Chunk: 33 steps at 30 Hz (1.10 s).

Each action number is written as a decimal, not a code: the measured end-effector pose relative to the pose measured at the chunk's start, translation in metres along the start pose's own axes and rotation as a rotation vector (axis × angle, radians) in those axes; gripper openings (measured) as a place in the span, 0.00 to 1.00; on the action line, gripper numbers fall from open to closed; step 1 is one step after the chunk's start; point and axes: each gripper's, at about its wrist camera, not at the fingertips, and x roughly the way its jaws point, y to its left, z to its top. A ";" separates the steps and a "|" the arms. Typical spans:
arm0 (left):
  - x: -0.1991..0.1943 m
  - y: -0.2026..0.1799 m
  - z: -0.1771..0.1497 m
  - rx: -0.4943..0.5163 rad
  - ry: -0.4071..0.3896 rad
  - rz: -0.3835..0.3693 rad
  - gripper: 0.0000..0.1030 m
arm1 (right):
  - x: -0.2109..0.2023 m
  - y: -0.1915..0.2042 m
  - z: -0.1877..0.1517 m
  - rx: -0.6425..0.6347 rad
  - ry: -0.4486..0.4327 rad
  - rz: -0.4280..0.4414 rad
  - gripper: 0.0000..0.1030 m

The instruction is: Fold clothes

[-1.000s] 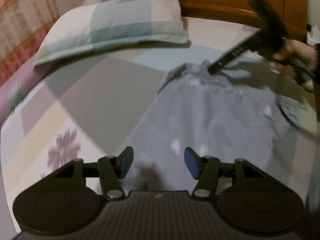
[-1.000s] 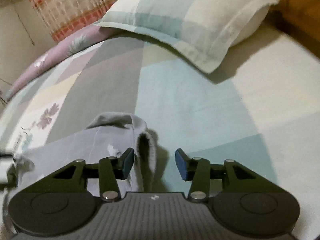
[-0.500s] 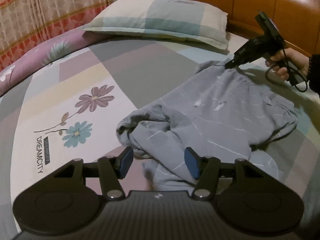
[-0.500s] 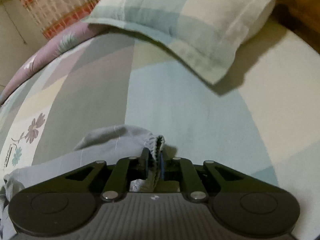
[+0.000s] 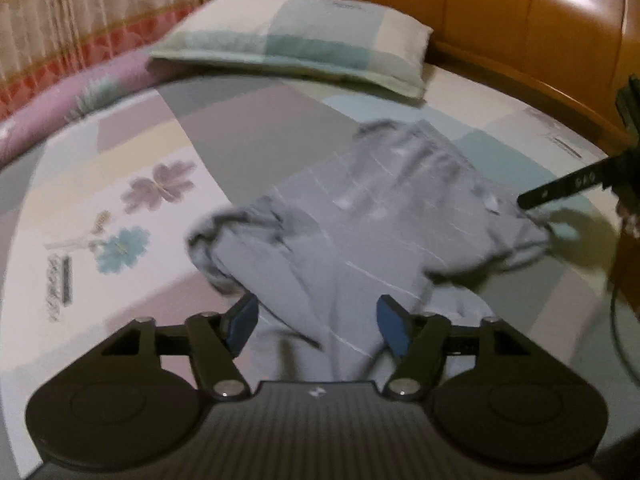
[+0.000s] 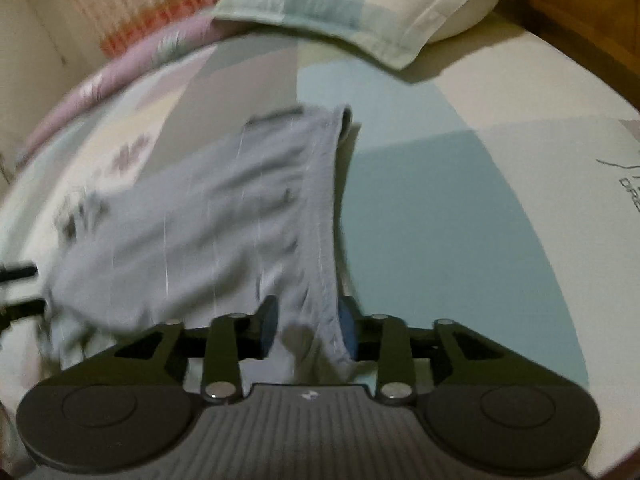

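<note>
**A:** Left wrist view first. The left tool has just been opening, and its blue pads now sit wide, with a fold of the grey pants between them but not pinched. The pants lie mid-frame on the bed. Half a second back the right tool was pinching the far waist corner near the top of the frame; now it's over at the right edge, by the other waist corner.

**B:** So it's spreading the waistband flat rather than folding yet?

**A:** That's my read. Long axis runs from lower centre up toward the pillow, waist end at the top, legs bunched toward the camera, one cuff curled at centre left.

**B:** And the right wrist view?

**A:** The right tool was clamped on the waistband half a second ago; its jaws have just been opening. The band's edge runs between the pads, but they look loose on it, so not gripping. In this view the pants fill the left half, the band running from the pads up toward the pillow. Blurry, so fine detail's a guess.
</note>
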 end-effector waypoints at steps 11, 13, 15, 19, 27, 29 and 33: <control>-0.025 -0.001 -0.039 -0.025 0.060 0.025 0.72 | -0.033 0.100 -0.014 -0.159 -0.082 -0.024 0.72; -0.033 0.004 -0.042 -0.021 0.060 0.067 0.72 | -0.032 0.128 -0.020 -0.243 -0.067 -0.013 0.76; -0.041 0.011 -0.045 -0.021 0.065 0.103 0.73 | -0.032 0.154 -0.028 -0.323 -0.054 0.008 0.78; -0.053 0.023 -0.055 -0.034 0.065 0.155 0.76 | -0.026 0.202 -0.044 -0.448 -0.025 0.049 0.84; -0.069 0.037 -0.072 -0.084 0.045 0.167 0.77 | 0.010 0.265 -0.076 -0.640 0.026 -0.039 0.85; -0.070 0.039 -0.074 -0.092 0.044 0.163 0.78 | 0.016 0.268 -0.079 -0.661 0.021 -0.094 0.86; -0.071 0.042 -0.077 -0.102 0.045 0.159 0.78 | 0.020 0.259 -0.074 -0.616 0.003 -0.166 0.85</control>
